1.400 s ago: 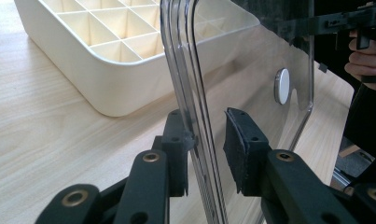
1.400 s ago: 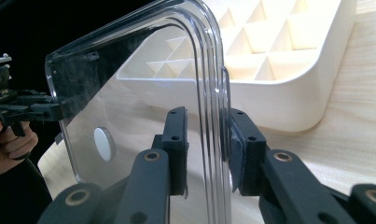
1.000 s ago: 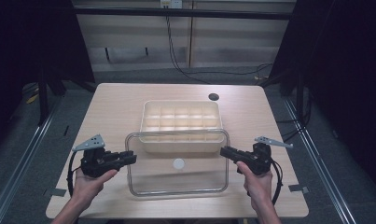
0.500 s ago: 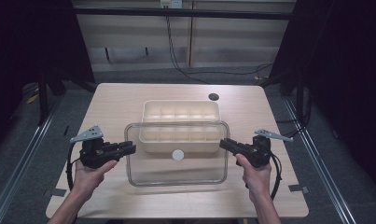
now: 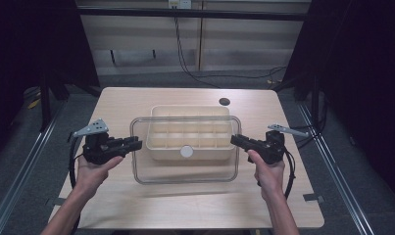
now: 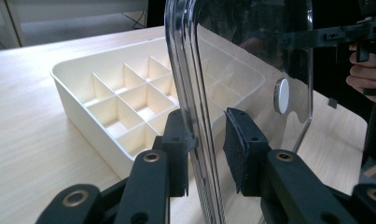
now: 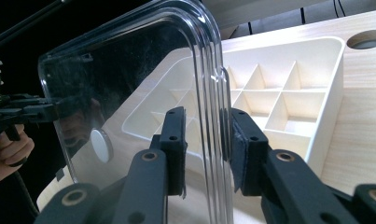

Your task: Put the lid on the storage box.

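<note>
Clear rounded-corner lid (image 5: pixel 185 169) with a round white disc (image 5: pixel 186 151).

The clear lid (image 5: pixel 185 149), carried between both tools, has moved farther over the divided tray (image 5: pixel 190 132).

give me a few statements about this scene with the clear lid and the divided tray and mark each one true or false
1. The clear lid is held between the left gripper and the right gripper. True.
2. The cream divided tray holds small parts. False: the compartments in view are empty.
3. The lid has a round white knob. True.
4. The lid fully covers the tray. False: the tray's far part lies beyond the lid's edge.
5. A dark round hole lies in the table beyond the tray. True.
</note>
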A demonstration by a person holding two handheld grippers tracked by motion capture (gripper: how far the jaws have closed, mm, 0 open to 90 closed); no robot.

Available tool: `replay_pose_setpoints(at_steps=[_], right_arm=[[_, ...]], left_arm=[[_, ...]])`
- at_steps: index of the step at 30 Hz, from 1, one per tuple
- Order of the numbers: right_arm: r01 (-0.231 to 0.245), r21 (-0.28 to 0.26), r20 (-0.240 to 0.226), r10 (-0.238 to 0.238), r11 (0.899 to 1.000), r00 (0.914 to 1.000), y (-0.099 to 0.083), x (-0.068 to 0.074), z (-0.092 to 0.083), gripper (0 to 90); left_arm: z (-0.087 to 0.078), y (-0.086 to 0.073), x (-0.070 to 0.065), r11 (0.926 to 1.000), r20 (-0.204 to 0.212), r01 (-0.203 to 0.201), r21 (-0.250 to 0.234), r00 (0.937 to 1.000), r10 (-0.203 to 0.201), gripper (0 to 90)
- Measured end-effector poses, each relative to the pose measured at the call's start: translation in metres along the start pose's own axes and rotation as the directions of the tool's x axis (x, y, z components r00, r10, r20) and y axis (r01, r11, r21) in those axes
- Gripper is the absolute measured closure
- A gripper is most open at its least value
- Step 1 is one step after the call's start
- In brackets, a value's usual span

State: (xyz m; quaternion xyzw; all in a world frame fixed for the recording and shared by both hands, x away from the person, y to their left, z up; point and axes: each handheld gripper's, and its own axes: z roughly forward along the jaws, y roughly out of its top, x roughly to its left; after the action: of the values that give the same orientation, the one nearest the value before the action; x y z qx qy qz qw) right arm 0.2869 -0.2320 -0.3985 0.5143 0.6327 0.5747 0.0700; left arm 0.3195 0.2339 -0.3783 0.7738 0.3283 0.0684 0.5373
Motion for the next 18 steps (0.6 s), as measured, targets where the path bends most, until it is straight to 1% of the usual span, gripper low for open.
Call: replay_pose_setpoints(at_steps=[2, 6, 9, 15, 18], right_arm=[[0.003, 0.001, -0.003, -0.003, 1.000, 1.0000, 0.004, 0.000, 0.002, 70.0], [0.012, -0.004, 0.000, -0.012, 1.000, 0.9999, 0.011, 0.002, 0.006, 70.0], [0.015, -0.006, 0.005, -0.015, 1.000, 0.9999, 0.016, 0.002, 0.008, 70.0], [0.030, -0.018, 0.011, -0.030, 0.999, 0.9995, 0.025, 0.003, 0.011, 70.0], [0.027, -0.021, 0.015, -0.027, 0.999, 0.9995, 0.031, 0.001, 0.012, 70.2]], left_arm=[[0.000, 0.002, 0.002, 0.9999, 0.002, 0.010, -0.012, 1.0000, -0.010, 70.9], [0.001, 0.006, 0.006, 0.9998, -0.015, 0.013, -0.013, 0.9998, -0.013, 70.7], [0.002, 0.009, 0.009, 0.9997, -0.019, 0.019, -0.016, 0.9996, -0.019, 70.6], [0.006, 0.018, 0.013, 0.9997, -0.029, 0.019, -0.019, 0.9994, -0.019, 70.4], [0.007, 0.023, 0.015, 0.9995, -0.030, 0.018, -0.025, 0.9994, -0.019, 70.2]])
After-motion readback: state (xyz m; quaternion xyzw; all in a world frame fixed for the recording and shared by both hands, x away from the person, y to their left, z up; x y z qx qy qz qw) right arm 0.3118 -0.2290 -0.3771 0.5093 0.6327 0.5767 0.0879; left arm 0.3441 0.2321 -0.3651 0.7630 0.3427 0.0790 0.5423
